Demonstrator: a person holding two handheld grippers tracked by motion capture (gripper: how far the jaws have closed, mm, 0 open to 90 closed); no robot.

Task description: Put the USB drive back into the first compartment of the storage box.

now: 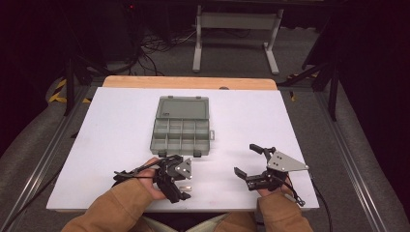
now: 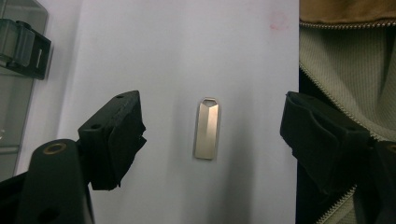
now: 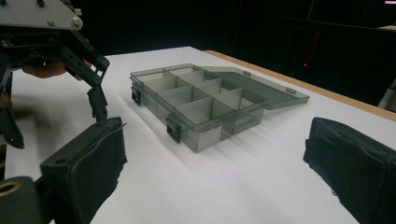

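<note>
Left gripper (image 2: 212, 140) over a USB stick (image 2: 207, 129)
Its jaws straddle the stick untouched on the desk (image 2: 187, 56); right gripper (image 3: 215, 168) jaws wide, empty.

Left gripper (image 1: 180, 186) covers most of the USB stick (image 1: 184, 188) for me; organizer box (image 2: 18, 70) cropped at frame edge.

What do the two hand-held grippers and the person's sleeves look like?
Both grippers, left and right, are black, with two padded jaws each. A grey three-cornered plate with small holes tops each. Thin black cables trail from them. The sleeves are tan-brown with ribbed cuffs.
</note>
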